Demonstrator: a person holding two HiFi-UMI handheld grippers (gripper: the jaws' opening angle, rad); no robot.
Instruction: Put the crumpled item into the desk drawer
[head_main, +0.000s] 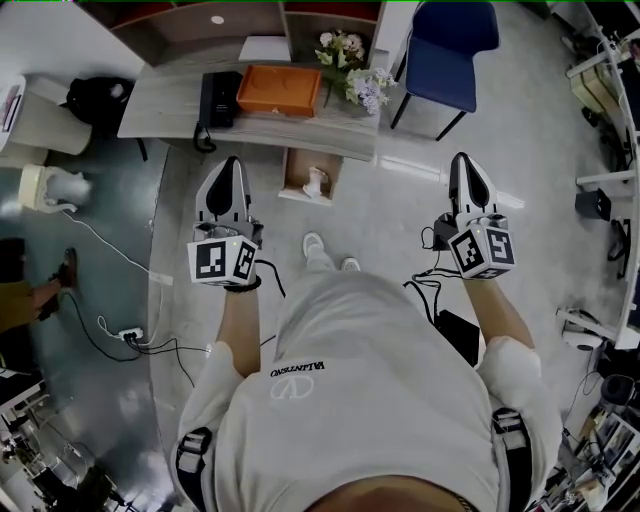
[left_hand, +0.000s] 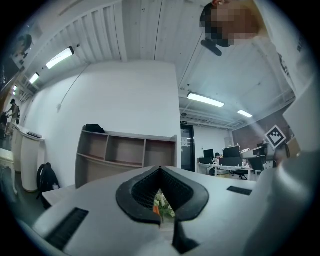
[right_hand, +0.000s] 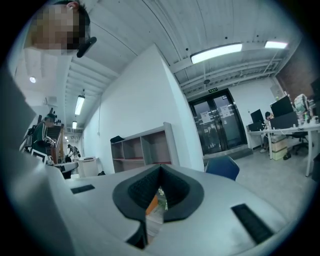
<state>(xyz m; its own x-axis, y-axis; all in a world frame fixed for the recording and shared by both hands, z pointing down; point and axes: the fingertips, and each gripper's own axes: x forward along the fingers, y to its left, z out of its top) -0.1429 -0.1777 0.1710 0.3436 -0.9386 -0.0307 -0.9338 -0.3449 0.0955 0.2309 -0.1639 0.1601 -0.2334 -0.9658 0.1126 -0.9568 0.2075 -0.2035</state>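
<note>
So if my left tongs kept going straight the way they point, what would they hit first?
Probably the flowers beside the orange tray on the desk: they sit right ahead of the left tongs. Depth is unclear.

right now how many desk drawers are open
1: the drawer is pulled out from the near edge of the desk, below the orange tray, with a white crumpled item inside. Any closed drawers would be hidden under the desktop.
</note>
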